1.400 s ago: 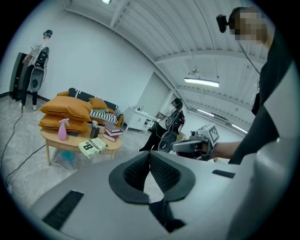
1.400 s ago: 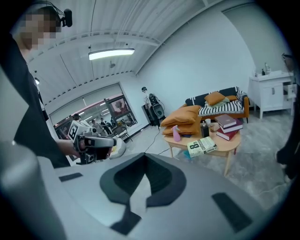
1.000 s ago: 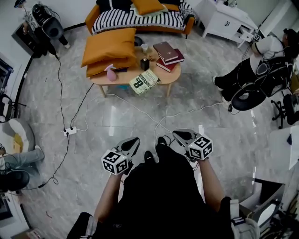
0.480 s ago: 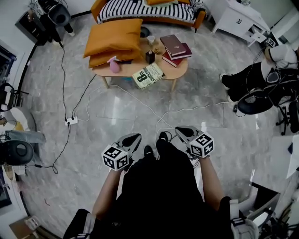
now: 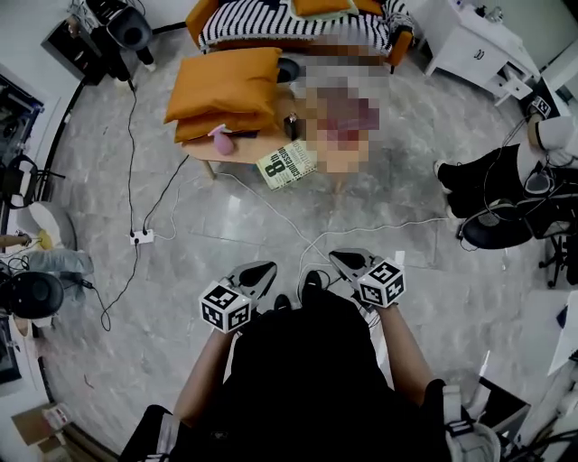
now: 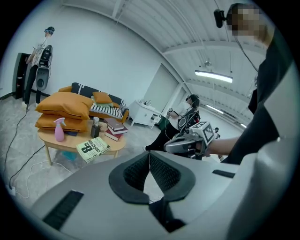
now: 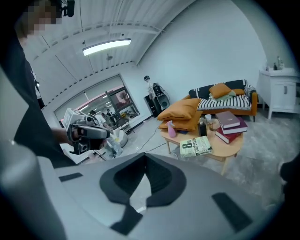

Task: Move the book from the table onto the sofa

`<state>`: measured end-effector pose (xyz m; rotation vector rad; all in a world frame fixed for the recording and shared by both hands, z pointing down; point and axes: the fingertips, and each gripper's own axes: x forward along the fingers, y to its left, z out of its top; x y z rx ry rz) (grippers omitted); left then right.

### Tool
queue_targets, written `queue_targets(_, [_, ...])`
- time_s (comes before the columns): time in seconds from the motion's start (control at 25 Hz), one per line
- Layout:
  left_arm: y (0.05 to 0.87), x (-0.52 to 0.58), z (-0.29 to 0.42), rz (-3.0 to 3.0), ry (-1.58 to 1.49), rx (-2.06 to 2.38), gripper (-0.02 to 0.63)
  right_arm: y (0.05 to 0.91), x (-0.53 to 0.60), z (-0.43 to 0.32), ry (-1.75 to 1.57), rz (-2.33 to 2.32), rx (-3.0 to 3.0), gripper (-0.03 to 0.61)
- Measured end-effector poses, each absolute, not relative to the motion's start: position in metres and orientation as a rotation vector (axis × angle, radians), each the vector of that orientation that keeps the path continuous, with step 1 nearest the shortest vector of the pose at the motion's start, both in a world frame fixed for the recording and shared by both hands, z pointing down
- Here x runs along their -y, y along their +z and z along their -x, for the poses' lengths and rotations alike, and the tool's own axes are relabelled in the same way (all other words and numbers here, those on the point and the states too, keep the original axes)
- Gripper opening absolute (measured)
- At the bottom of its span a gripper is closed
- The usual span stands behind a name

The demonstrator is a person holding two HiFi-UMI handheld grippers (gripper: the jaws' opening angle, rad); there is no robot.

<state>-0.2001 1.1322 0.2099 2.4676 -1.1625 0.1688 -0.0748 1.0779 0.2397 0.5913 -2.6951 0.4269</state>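
Only the outlook from the head had been shifted since a second earlier. The orange sofa with the striped black-and-white cover (image 5: 253, 25), behind the round light-wood bench (image 7: 228, 147), had been pushed further past the top edge. The seated person in dark clothes (image 5: 492, 180), to the right of the bench, had been brought lower in the picture.

Nothing on the bench had been disturbed. The white-and-green paperback with a large "8" (image 5: 286, 164) was left overhanging the bench's near edge. The stack of maroon hardbacks (image 7: 230, 123) was left on its right part, beside the pile of orange cushions (image 5: 226, 86).

The left gripper (image 5: 264, 268) and the right gripper (image 5: 338, 257) were held side by side in front of the body, well short of the bench. Each one's jaws were clenched together on nothing, as they had been a second earlier.

This was judged to be an approach with no grasp begun. No book had yet been touched, and the whole carry to the sofa remained to be done. It could not be told which book was meant. The jaws would have to be parted before any book could be taken.
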Motion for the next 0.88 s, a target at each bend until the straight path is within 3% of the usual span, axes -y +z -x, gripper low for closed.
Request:
queue_targets(0.36, [0.214,-1.106,0.196,-2.399,0.087,1.229,0.012,0.236,-1.039,0.097,0.395,-0.457,2.683,0.008])
queue_targets(0.88, [0.22,-1.042,0.283,-2.441,0.111,0.991,0.012,0.231,-1.005,0.16,0.546,-0.707,2.625,0.008])
